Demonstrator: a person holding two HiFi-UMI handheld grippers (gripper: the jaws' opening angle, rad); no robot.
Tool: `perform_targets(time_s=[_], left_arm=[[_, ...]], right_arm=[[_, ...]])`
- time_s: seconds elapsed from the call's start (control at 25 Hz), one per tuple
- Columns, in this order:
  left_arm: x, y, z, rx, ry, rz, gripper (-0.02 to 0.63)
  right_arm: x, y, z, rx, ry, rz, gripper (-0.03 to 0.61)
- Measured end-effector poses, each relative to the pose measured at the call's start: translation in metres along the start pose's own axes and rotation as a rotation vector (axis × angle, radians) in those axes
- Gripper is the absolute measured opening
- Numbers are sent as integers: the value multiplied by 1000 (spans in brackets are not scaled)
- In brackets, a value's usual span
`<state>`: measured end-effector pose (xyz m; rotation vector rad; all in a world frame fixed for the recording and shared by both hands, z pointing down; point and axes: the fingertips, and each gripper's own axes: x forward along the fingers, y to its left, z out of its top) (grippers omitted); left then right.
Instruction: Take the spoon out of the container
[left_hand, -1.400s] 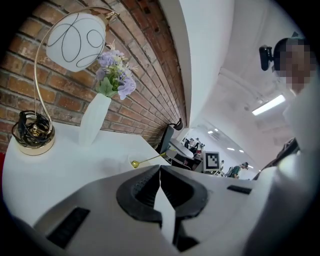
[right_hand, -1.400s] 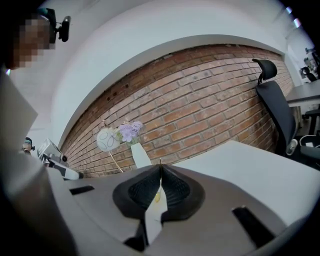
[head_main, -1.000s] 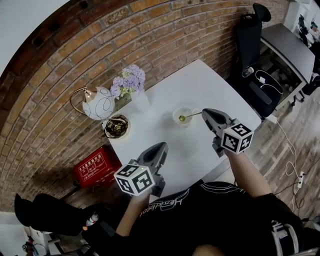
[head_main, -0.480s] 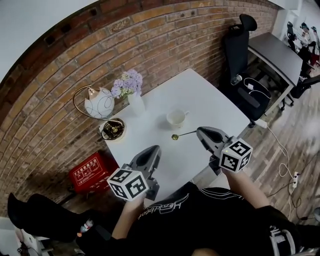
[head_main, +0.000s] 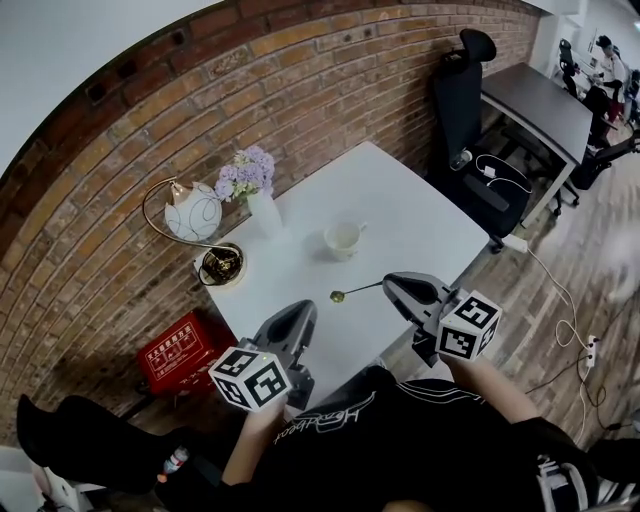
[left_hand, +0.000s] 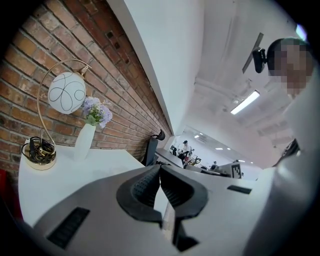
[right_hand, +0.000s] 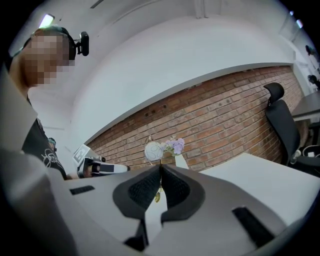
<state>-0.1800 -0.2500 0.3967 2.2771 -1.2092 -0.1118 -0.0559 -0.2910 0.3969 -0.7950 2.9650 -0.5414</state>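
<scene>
The right gripper (head_main: 388, 282) was clamped tight on the spoon (head_main: 352, 291), which stuck straight out past its tips above the tabletop (head_main: 400, 205), clear of the cup (head_main: 342, 237). The left gripper (head_main: 300, 310) was closed too, holding nothing, by the near edge.

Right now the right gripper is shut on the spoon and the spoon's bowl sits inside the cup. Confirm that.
Not quite. The right gripper is shut on the spoon, but the spoon's bowl is outside the cup, held clear of it above the table. The head view shows this.
</scene>
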Motion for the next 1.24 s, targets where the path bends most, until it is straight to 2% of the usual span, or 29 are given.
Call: perform_targets(time_s=[0.32, 1.24], left_arm=[[5, -6, -2, -5, 3, -16, 5], [49, 12, -5, -28, 46, -19, 5]], right_arm=[[-3, -6, 0, 10, -9, -16, -1], [9, -48, -2, 26, 24, -30, -2]])
